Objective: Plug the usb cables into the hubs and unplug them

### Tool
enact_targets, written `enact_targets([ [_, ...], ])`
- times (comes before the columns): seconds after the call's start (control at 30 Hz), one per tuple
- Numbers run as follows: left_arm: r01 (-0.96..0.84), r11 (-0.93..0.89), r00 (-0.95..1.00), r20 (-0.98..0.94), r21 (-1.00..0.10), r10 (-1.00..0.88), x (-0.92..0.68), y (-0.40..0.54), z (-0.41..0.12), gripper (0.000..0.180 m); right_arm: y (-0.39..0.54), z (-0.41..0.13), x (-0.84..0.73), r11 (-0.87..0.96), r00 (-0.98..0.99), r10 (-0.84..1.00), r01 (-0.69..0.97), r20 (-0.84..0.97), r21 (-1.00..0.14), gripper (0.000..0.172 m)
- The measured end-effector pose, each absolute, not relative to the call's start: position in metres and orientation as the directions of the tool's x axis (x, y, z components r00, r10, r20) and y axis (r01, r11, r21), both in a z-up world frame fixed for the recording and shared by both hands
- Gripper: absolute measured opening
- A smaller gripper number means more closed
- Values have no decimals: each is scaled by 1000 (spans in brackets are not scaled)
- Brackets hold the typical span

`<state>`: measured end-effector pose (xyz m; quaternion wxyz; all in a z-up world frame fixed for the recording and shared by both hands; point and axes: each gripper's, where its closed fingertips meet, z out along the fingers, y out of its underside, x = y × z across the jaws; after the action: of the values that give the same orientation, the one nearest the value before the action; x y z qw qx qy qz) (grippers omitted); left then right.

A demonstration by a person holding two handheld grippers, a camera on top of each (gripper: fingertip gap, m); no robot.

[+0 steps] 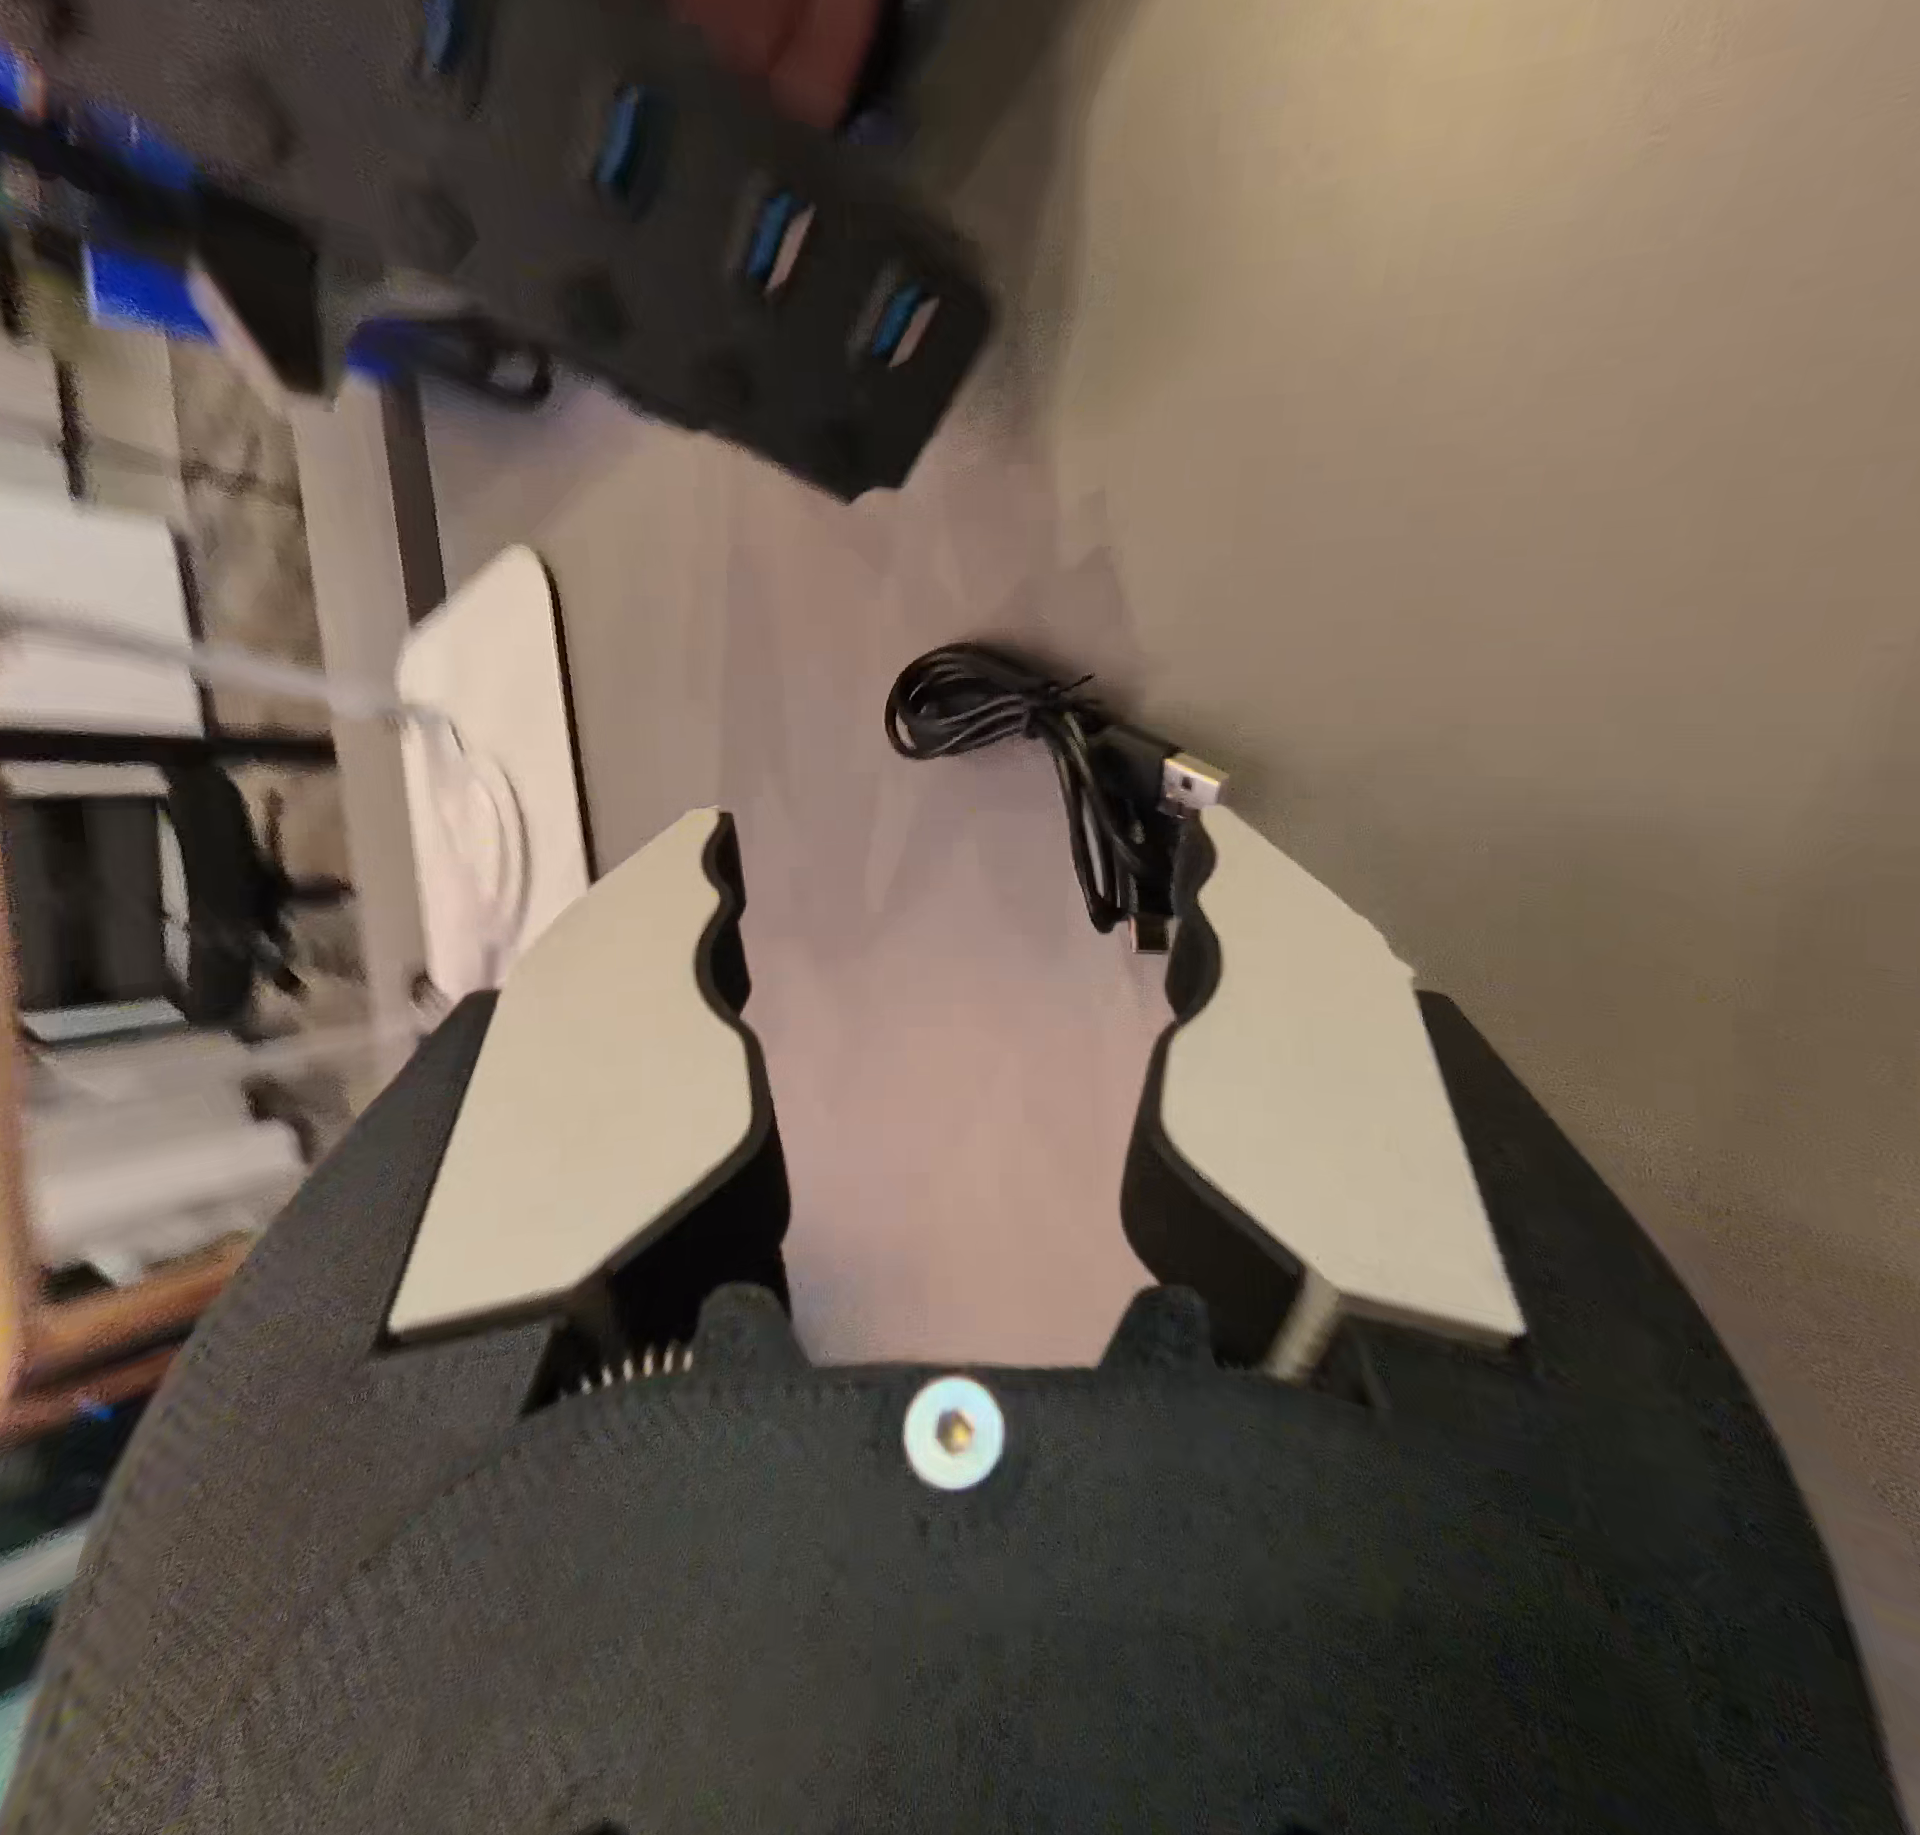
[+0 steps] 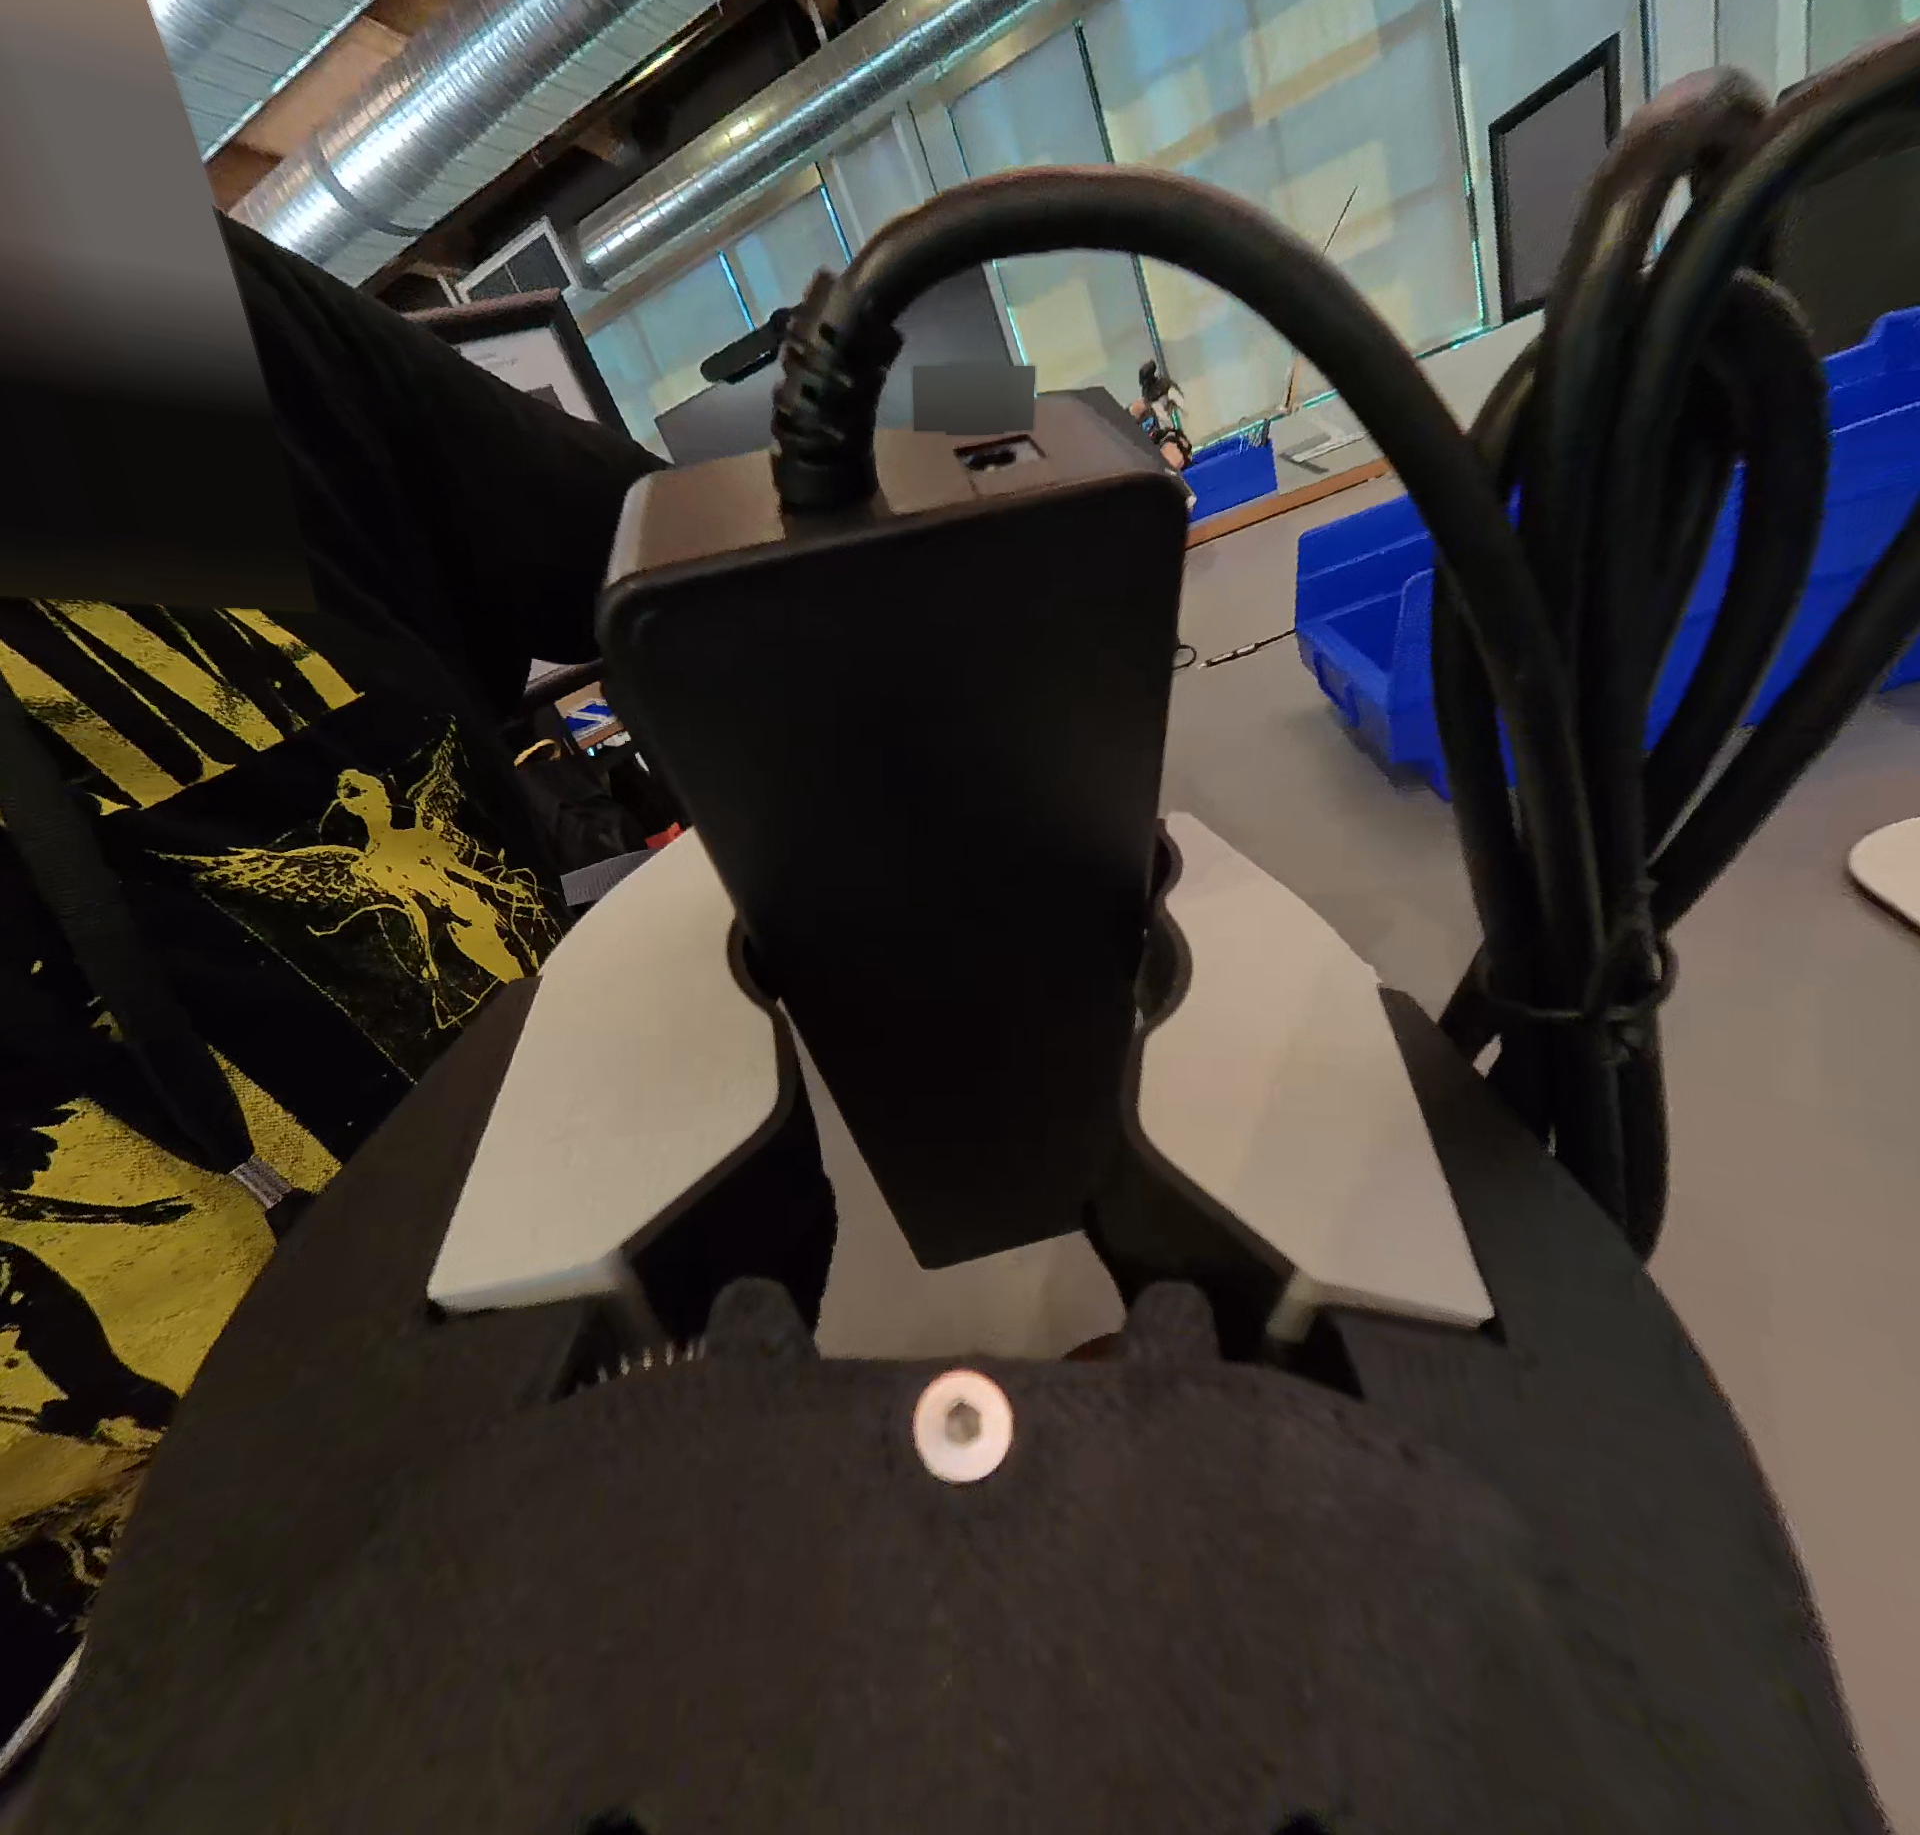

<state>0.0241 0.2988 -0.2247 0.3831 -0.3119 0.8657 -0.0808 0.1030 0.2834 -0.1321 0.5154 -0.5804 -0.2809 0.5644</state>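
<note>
Grey bench [image 1: 1455,435] under warm light, with silver ducts and tall windows behind in the right wrist view; the left tool [image 1: 961,871] hangs over the bench with its pale fingers [image 1: 623,1037] spread wide and nothing between them; a bundled black usb cable [image 1: 997,715], tied at the middle, lies on the bench just beyond the right fingertip, its metal plug [image 1: 1195,783] free and pointing right; the right tool [image 2: 951,912] pinches a black hub [image 2: 904,798] across its sides, both fingers set against its edges, with the hub's own thick lead [image 2: 1195,258] arching over to a tied coil [image 2: 1621,746] on the right; from the left wrist view the same hub [image 1: 665,227] appears blurred at the far left, its row of blue ports showing nothing plugged in; blue bins [image 2: 1382,642] stand farther back. As a judgement, no plug is seated now: the cable has yet to be picked up, pushed into a port, and pulled out.
</note>
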Motion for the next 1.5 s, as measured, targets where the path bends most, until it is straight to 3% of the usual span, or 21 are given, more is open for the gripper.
enact_targets([
  [0.13,-261,949,-711,-631,-176,-312,28,281,-231,60,284,-130,110,-303,212,906,-276,-366,-912,66],
  [0.27,-61,996,-874,-479,-63,-84,25,271,-238,41,284,-133,108,-308,211,906,-263,-366,-914,66],
  [0.4,38,999,-957,-289,-3,35,24,274,-237,27,285,-135,107,-314,205,906,-259,-369,-913,66],
  [0.7,108,994,-994,7,12,108,17,286,-270,27,285,-132,113,-306,204,907,-282,-369,-909,66],
  [0.87,22,999,-998,53,-33,23,14,288,-270,22,285,-130,114,-303,194,910,-294,-367,-906,66],
  [1.07,-259,954,-966,21,-154,-259,12,292,-270,19,284,-126,117,-295,189,912,-312,-363,-903,66],
  [1.23,-568,770,-808,16,-291,-589,10,294,-271,17,283,-124,118,-295,178,914,-324,-364,-899,66],
  [1.5,-725,522,-506,-167,-448,-846,12,301,-268,14,284,-125,118,-300,173,912,-333,-371,-894,66],
])
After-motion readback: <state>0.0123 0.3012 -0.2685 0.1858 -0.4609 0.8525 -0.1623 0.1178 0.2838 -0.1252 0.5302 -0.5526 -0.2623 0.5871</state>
